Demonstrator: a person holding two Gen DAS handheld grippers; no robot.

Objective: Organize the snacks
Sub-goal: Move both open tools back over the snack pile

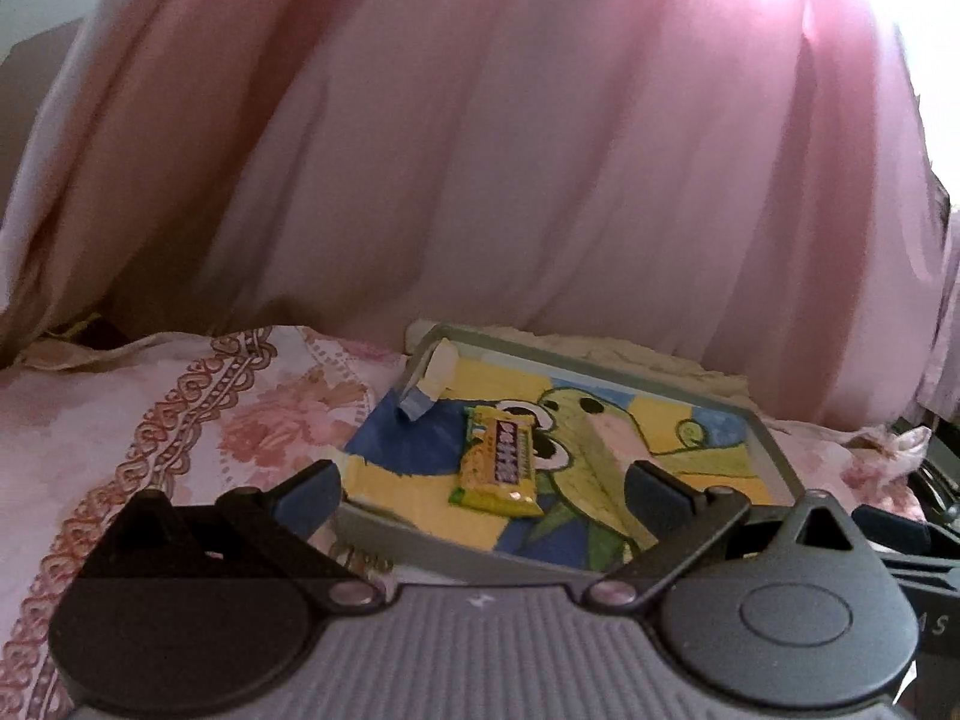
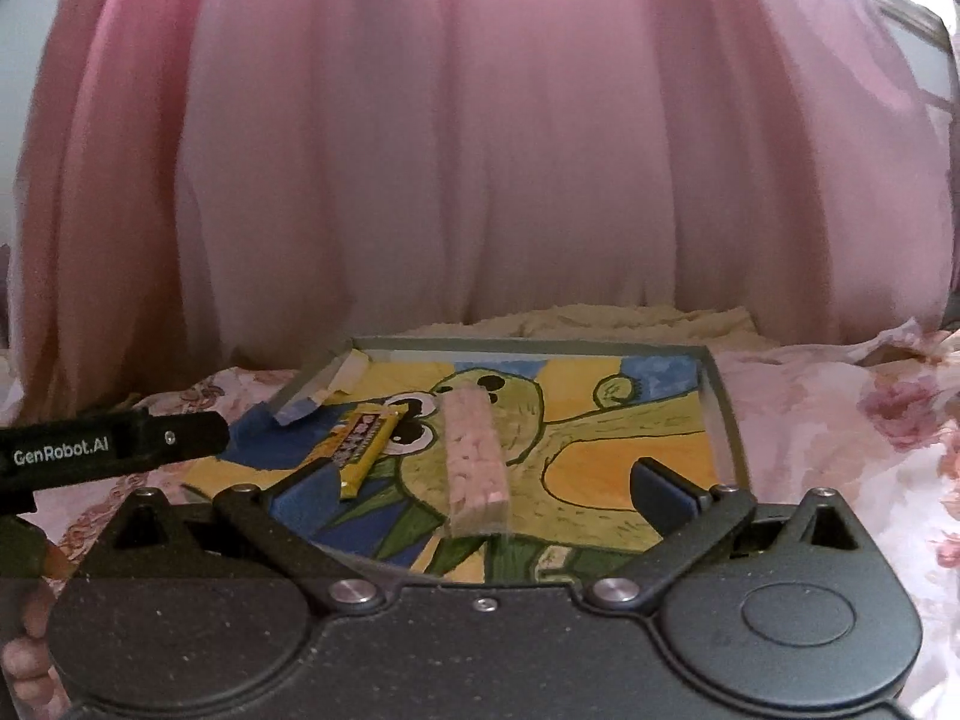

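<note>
"GenRobot.AI" is printed on the left gripper [image 2: 114,450] arm, seen from the right wrist. Both it and the right gripper [image 2: 480,495] hang over the tray [image 2: 723,414], tilted down, jaws wide, gripping nothing. Yellow bar [image 2: 366,447] and clear pack [image 2: 474,456] of pink bits lie on the frog drawing; the bar's print is unreadable.

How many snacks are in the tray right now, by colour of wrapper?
Yellow wrapped snack bar: 1
Clear pack of pink pieces: 1
Total: 2, both lying loose on the painted floor of the grey tray, side by side, neither held by a gripper.
</note>
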